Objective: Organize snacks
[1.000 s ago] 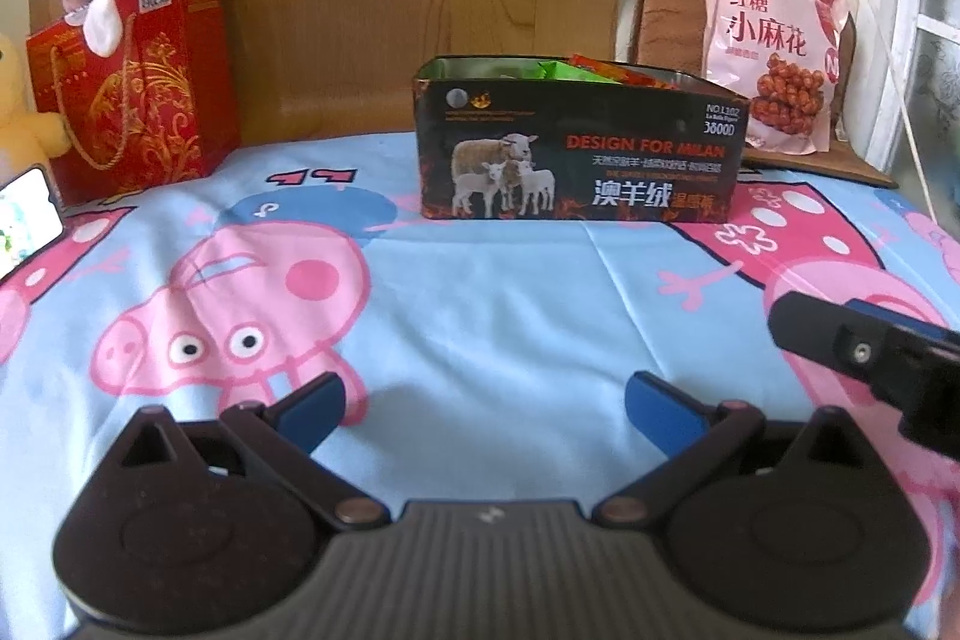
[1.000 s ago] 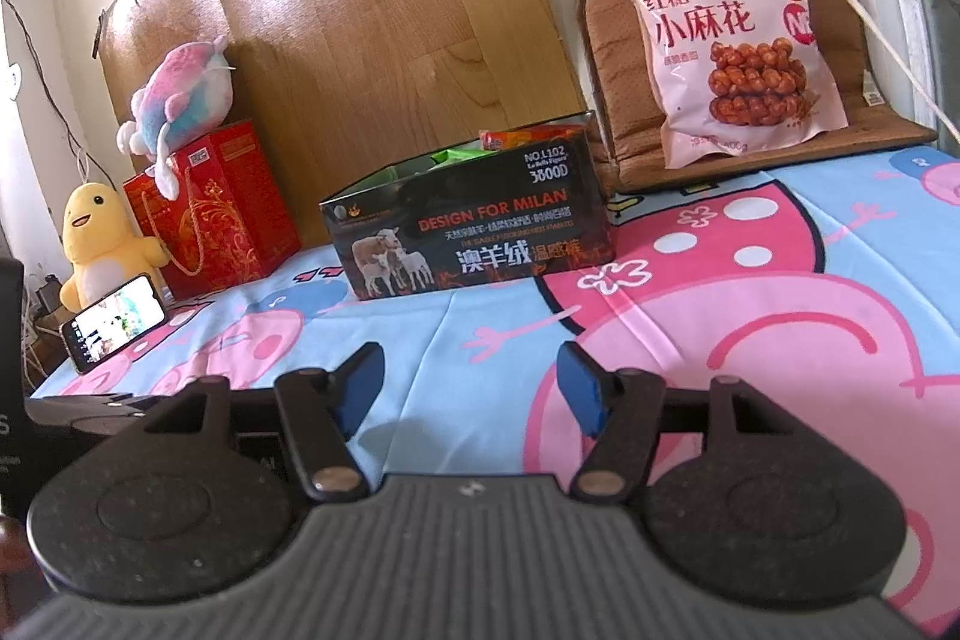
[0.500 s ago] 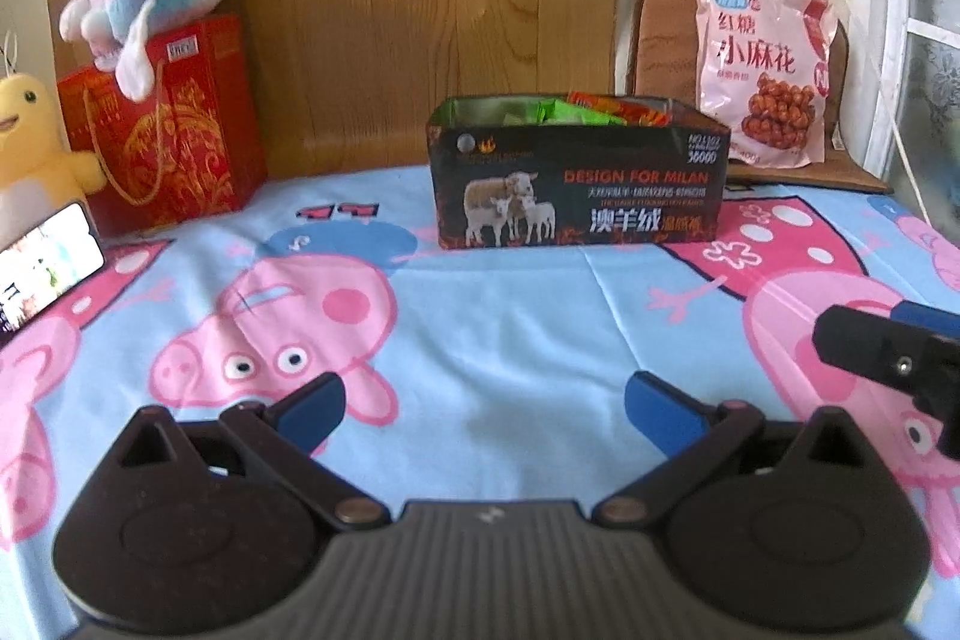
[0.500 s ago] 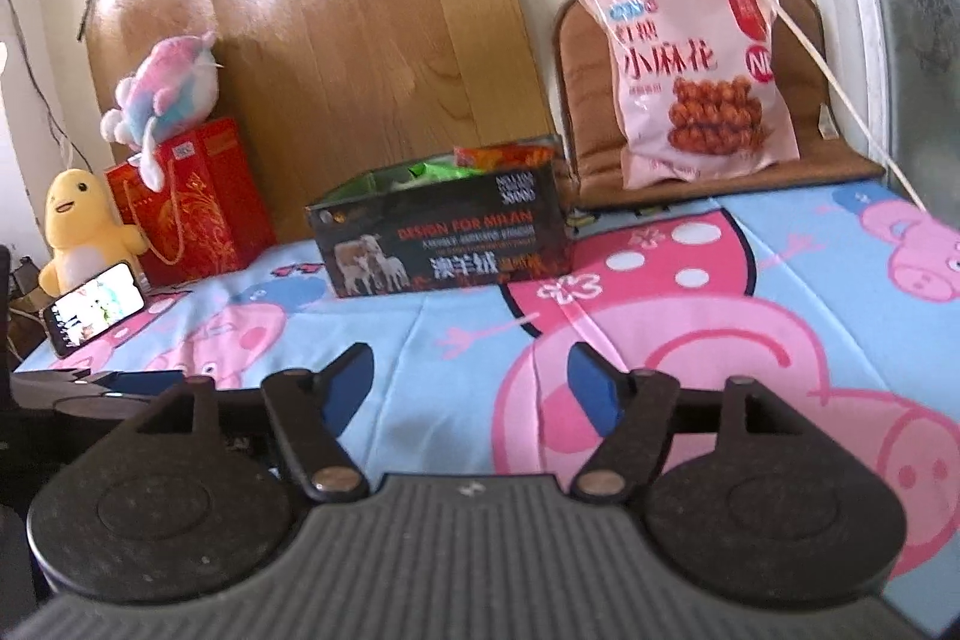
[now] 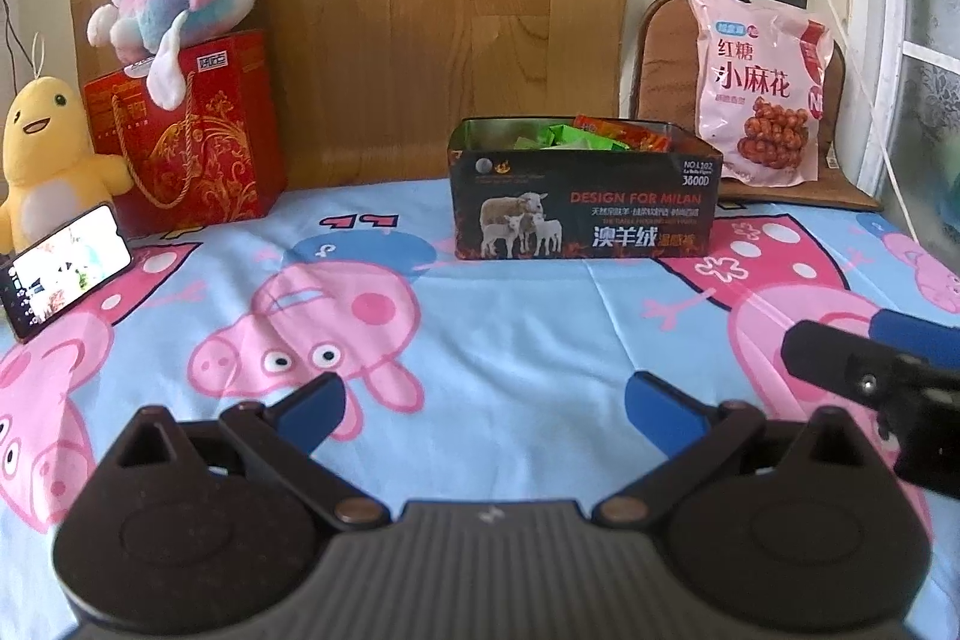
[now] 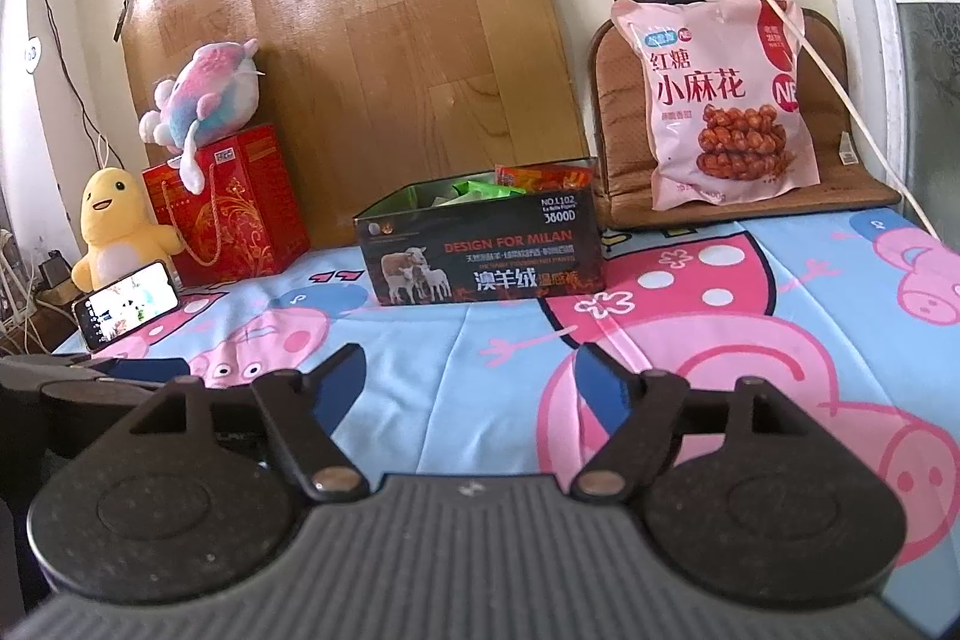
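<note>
A dark box with sheep printed on its side point(image 5: 585, 214) point(image 6: 480, 250) stands on the cartoon-pig bedsheet, with green and orange snack packets point(image 5: 594, 135) point(image 6: 522, 178) showing above its rim. A large pink snack bag point(image 5: 759, 85) point(image 6: 720, 97) leans on a brown cushion at the back right. My left gripper point(image 5: 483, 403) is open over the sheet, well short of the box, with nothing between its blue fingers. My right gripper point(image 6: 471, 370) has its jaws opening, empty too; one of its fingers point(image 5: 852, 361) shows at the right edge of the left wrist view.
A red gift bag point(image 5: 192, 136) point(image 6: 231, 208) with a pastel plush on top, a yellow plush duck point(image 5: 42, 160) point(image 6: 117, 226) and a lit phone point(image 5: 63, 268) point(image 6: 129, 301) stand at the back left. A wooden board point(image 5: 432, 10) leans on the wall behind; a cable hangs at the right.
Both grippers have drawn back and risen, so the box and bag look smaller and farther. The right gripper's jaws have spread wider. The left gripper's jaws stand as before.
</note>
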### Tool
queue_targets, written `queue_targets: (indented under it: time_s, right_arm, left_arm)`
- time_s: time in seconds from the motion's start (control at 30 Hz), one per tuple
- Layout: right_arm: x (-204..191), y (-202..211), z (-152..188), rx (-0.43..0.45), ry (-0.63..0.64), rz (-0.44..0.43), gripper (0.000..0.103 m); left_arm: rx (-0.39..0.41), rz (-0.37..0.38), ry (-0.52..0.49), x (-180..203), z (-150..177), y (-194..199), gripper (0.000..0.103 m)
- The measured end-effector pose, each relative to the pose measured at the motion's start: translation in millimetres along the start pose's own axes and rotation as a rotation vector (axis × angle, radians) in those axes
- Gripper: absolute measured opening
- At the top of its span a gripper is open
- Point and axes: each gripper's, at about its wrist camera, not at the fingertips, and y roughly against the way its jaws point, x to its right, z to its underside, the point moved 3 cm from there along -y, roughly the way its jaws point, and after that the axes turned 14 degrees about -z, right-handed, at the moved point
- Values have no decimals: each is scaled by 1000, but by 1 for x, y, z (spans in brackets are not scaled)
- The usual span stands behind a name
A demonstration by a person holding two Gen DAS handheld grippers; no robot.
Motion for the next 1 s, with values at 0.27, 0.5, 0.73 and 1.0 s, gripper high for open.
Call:
queue_targets:
  time_s: [0.27, 0.5, 0.73, 1.0]
  right_arm:
    - [-4, 0, 2, -6, 8, 6, 79]
    - [-4, 1, 2, 0, 5, 7, 79]
    - [-4, 1, 2, 0, 5, 7, 79]
    - [-4, 2, 3, -1, 2, 9, 79]
  left_arm:
    - [17, -23, -17, 2, 2, 3, 103]
    - [13, -6, -20, 1, 3, 6, 103]
    - [-16, 17, -38, 2, 5, 5, 103]
    - [-58, -46, -33, -1, 9, -4, 103]
